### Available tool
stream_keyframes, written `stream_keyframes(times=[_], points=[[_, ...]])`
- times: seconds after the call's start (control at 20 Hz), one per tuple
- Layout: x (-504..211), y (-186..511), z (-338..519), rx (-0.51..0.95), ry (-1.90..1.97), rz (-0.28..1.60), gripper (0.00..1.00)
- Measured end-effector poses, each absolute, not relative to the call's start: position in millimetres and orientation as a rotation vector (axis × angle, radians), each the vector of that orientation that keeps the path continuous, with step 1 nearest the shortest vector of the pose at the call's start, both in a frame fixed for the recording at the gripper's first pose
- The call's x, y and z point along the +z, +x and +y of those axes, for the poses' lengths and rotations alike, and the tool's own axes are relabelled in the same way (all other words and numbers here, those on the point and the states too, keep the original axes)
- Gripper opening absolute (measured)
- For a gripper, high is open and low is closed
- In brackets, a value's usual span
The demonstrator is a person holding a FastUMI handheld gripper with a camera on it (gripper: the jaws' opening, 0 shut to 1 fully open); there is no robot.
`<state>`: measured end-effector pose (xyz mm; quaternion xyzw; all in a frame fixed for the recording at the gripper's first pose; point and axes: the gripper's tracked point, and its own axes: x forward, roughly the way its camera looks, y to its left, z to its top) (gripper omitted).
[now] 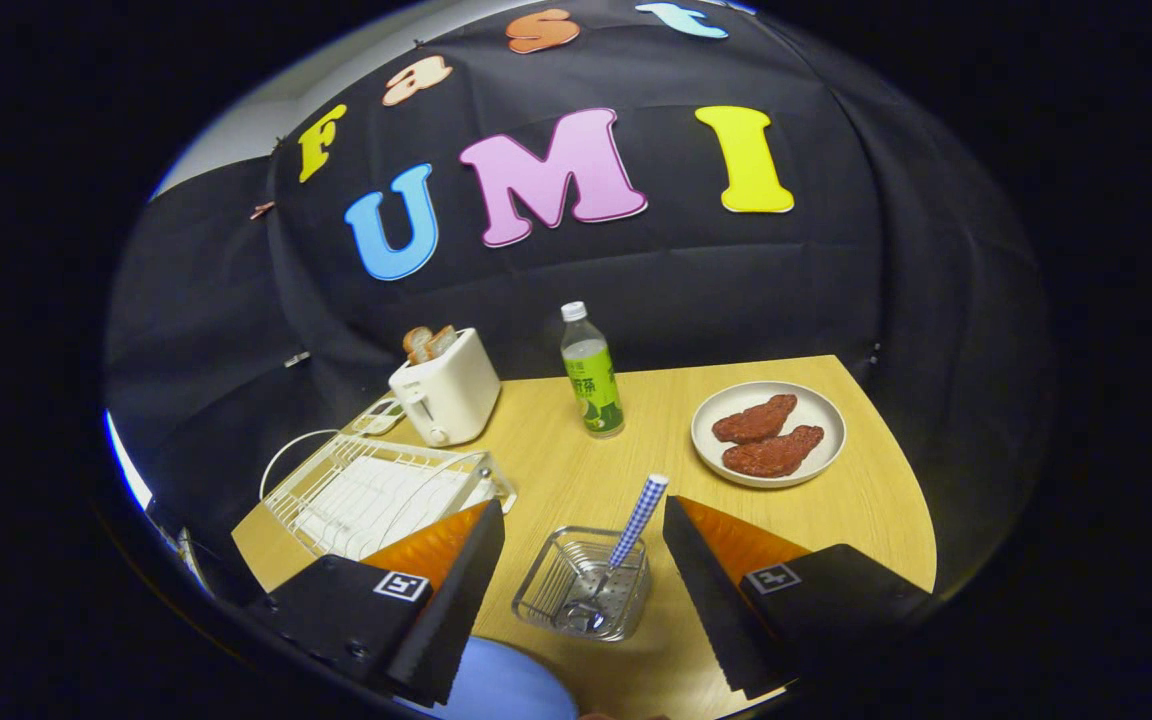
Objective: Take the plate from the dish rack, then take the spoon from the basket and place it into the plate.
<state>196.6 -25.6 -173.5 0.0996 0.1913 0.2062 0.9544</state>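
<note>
While the tool sits wide open above the wooden worktop, its fingers aren't touching or holding anything. Right between them is the little wire basket, with the spoon leaning in it, checked handle poking up. A blue plate sits just below the basket, near the fingers' base. The white dish rack is beyond the left finger, next to a toaster; a green bottle and a plate of meat lie farther off.

The basket sits between the spread fingers, spoon standing in it. Rack lies left, toaster behind it; bottle beyond the basket, plate right.
</note>
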Motion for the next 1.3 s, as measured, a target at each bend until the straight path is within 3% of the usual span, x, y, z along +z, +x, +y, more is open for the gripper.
stream_keyframes(times=[0.3,0.45,0.7,0.9,1.3], points=[[-210,243,-29,0.340,0.204,0.498,0.99],[-223,255,-25,0.325,0.233,0.539,0.94],[-245,258,-10,0.345,0.273,0.635,0.63],[-249,259,-6,0.335,0.264,0.657,0.27],[-223,248,-2,0.313,0.241,0.625,0.13]])
